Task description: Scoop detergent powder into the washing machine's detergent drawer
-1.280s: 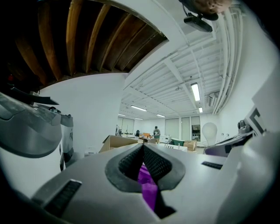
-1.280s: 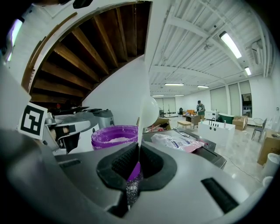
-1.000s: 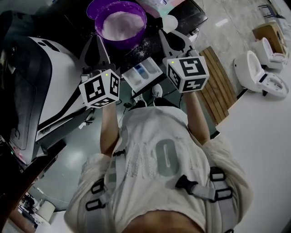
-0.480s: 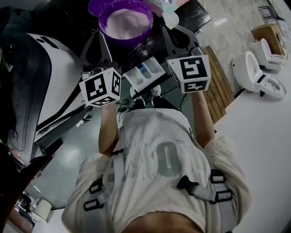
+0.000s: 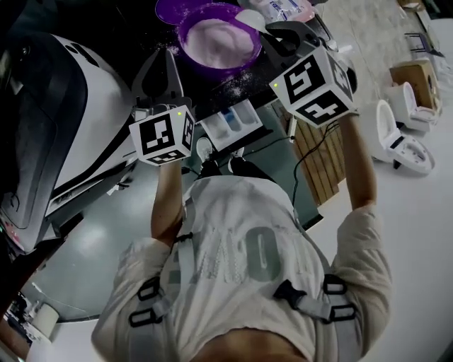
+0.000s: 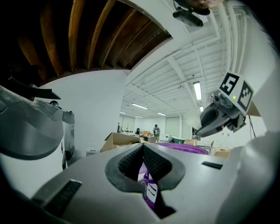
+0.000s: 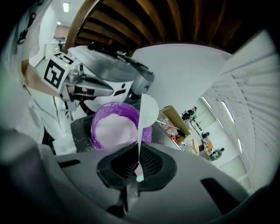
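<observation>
Scooping about to start
Right tool (image 7: 139, 158) grips scoop (image 7: 148, 109), powder bowl (image 7: 94, 124) just ahead; left tool (image 6: 143, 152) clenched empty; we judge drawer (image 5: 230, 121) unfilled

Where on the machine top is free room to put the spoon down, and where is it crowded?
Free: the powder-dusted dark top between the purple bowl and the open detergent drawer. Crowded: behind the bowl by the packets, and at its sides, by the left tool and right tool.

A pale short-sleeved T-shirt (image 5: 241, 240) with faded letters lies under grey black-buckled straps (image 5: 318, 302). Dark grey tongs (image 6: 142, 148) carry white black-marked cubes (image 5: 164, 134).
</observation>
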Motion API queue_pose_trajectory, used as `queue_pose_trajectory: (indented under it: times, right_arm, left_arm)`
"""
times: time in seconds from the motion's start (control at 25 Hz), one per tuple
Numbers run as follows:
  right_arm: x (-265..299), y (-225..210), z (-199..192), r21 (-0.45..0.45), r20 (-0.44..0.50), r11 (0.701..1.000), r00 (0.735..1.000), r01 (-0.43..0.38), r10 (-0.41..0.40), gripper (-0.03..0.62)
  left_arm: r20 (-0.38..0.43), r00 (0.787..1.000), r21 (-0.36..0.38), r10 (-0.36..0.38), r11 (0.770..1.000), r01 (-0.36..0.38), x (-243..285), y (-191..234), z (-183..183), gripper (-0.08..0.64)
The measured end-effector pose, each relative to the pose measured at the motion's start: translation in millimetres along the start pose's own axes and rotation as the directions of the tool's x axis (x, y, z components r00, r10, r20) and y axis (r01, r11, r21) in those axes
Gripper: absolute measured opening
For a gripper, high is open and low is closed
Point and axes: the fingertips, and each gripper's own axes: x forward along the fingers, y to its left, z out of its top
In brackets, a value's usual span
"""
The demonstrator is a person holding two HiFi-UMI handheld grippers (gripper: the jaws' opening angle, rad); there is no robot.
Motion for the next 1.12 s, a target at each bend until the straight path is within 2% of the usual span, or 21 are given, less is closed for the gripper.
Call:
queue_pose_trajectory:
  times: [0.04,0.12,0.28,0.44,0.6,0.72,0.8,0.88,1.12]
  right_arm:
    - [6.9,0.4,1.8,-0.071,-0.042,0.997,0.999,-0.031,0.028,0.008]
    - [23.1,2.4,1.5,-0.206,-0.144,0.973,0.987,-0.106,0.077,0.008]
    - [54.8,6.5,-9.0,-0.385,-0.364,0.884,0.924,-0.264,0.117,0.008]
    - [79.5,6.0,-17.5,-0.458,-0.538,0.803,0.838,-0.381,0.090,0.008]
    - [95.1,7.7,-24.1,-0.451,-0.657,0.757,0.750,-0.472,0.076,0.008]
    - [103.3,11.3,-27.2,-0.405,-0.726,0.747,0.682,-0.528,0.089,0.008]
    - [107.5,13.6,-28.7,-0.357,-0.766,0.757,0.635,-0.547,0.098,0.008]
    - [109.4,13.6,-28.3,-0.316,-0.794,0.776,0.600,-0.545,0.099,0.008]
    - [111.0,13.8,-27.1,-0.292,-0.829,0.796,0.555,-0.530,0.065,0.008]
  left_arm:
    - [0.000,1.000,-0.003,0.006,1.000,-0.006,-0.5,3.8,-0.6,0.020]
    - [0.001,1.000,-0.010,0.019,1.000,-0.019,-1.2,10.6,-2.6,0.020]
    - [-0.003,0.999,-0.021,0.034,0.999,-0.034,-1.3,20.0,-9.7,0.020]
    - [-0.019,0.999,-0.052,0.045,0.998,-0.046,-1.3,30.8,-20.6,0.020]
    - [-0.025,0.998,-0.078,0.063,0.995,-0.065,-2.7,40.3,-30.4,0.020]
    - [-0.030,0.996,-0.102,0.080,0.991,-0.082,-4.4,48.3,-38.0,0.020]
    - [-0.034,0.996,-0.114,0.086,0.989,-0.090,-5.2,52.9,-42.3,0.020]
    - [-0.035,0.995,-0.127,0.093,0.987,-0.097,-6.3,56.5,-44.7,0.020]
    - [-0.029,0.995,-0.145,0.100,0.984,-0.103,-10.5,65.0,-46.4,0.020]
